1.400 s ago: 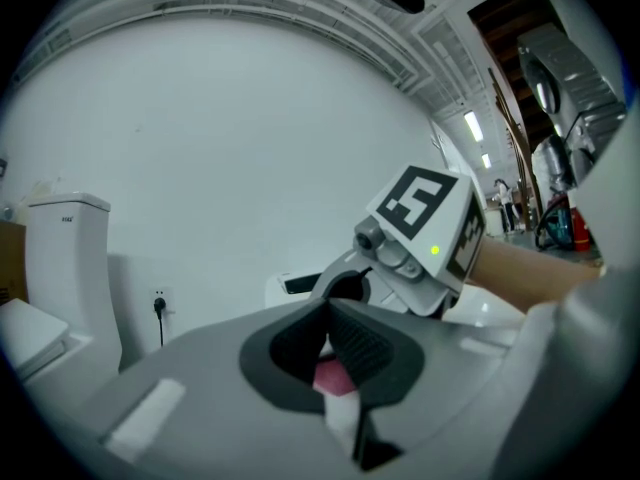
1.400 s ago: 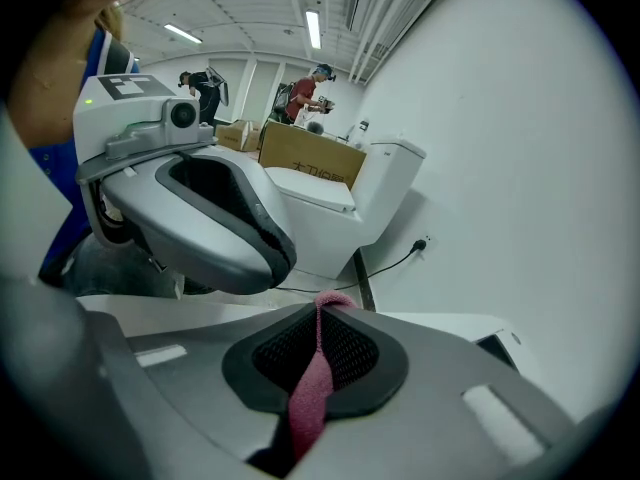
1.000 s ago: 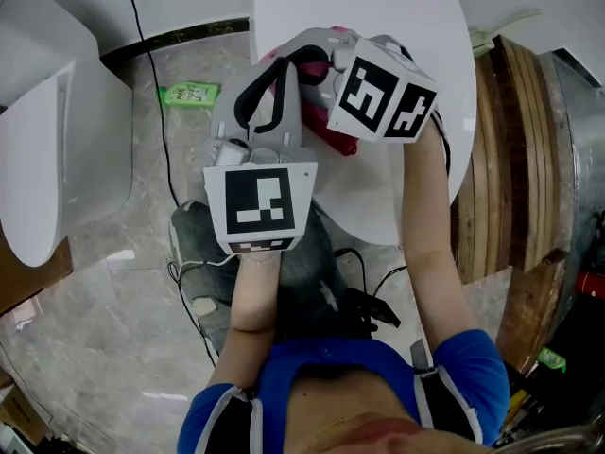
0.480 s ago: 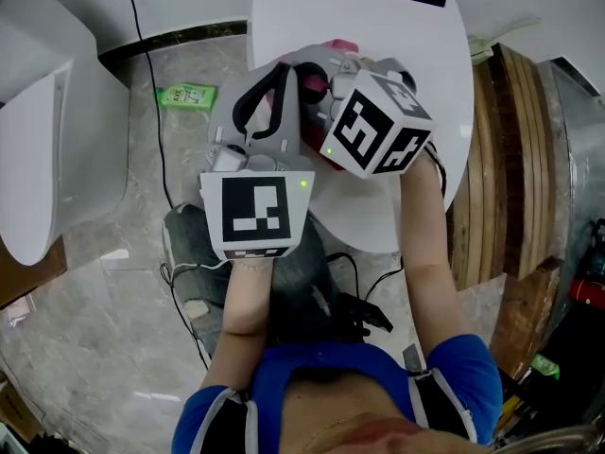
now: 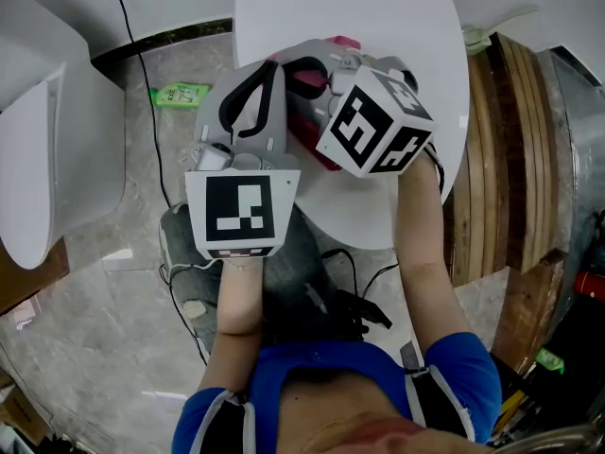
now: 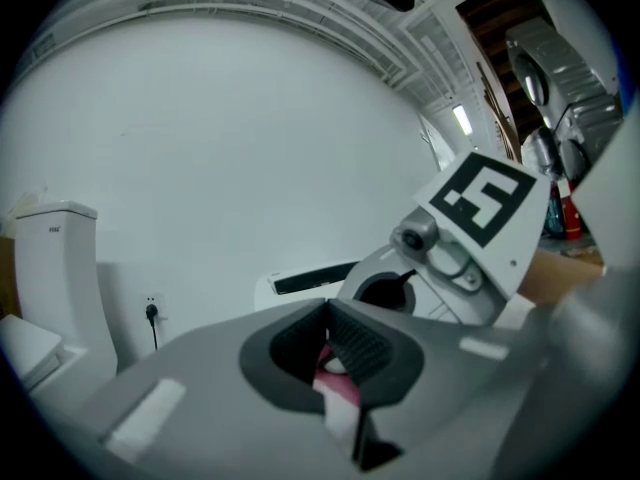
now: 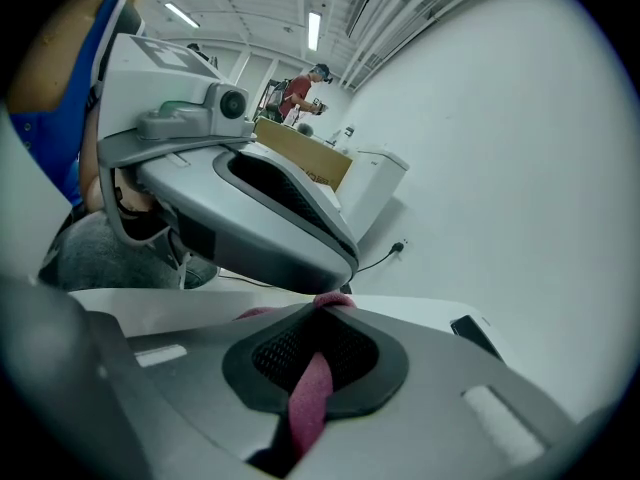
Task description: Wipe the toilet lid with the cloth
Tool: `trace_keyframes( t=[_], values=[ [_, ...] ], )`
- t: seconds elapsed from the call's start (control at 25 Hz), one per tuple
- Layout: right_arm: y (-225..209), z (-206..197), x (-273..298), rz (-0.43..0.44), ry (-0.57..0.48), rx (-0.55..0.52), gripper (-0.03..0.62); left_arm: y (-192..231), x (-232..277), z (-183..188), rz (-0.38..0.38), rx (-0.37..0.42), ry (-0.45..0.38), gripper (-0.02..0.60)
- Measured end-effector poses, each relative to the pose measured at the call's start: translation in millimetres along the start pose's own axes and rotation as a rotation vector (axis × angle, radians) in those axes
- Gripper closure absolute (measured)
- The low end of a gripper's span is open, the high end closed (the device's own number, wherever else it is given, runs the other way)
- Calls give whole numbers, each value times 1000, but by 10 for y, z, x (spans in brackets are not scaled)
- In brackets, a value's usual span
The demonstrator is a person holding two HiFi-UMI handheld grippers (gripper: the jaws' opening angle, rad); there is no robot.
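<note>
Left gripper (image 6: 335,356) is clamping a bit of the fuzzy magenta cloth (image 5: 312,149) between its ribbed black pads. Right gripper (image 7: 314,358) is squeezing a twisted strip of it too, jaws closed tight. It's bunching up between them over the smooth, rounded white toilet lid (image 5: 406,36).

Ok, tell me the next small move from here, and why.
Probably lift the cloth clear of the white table and carry it left toward the toilet. The left gripper and the right gripper are both shut on the cloth over the table, and the toilet stands off to the left, out of wiping range.
</note>
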State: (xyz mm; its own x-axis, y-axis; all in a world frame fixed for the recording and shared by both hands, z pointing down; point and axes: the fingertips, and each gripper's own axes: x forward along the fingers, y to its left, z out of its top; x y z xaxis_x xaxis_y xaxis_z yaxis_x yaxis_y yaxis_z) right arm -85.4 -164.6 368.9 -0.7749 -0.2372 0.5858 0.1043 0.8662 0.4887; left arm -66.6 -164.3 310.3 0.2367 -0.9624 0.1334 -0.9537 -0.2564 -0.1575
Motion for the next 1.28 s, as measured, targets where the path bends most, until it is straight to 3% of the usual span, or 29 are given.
trace_keyframes(
  t=[0.24,0.48,1.28],
  values=[
    [-32,-93,-68,-6,4,21,585,-29,3,6,-17,7,-5,578],
    [-49,-176,-159,0,-7,32,585,-217,18,24,-89,55,4,578],
    [-157,-409,-367,-42,4,101,585,-298,62,13,-113,77,16,578]
  ],
)
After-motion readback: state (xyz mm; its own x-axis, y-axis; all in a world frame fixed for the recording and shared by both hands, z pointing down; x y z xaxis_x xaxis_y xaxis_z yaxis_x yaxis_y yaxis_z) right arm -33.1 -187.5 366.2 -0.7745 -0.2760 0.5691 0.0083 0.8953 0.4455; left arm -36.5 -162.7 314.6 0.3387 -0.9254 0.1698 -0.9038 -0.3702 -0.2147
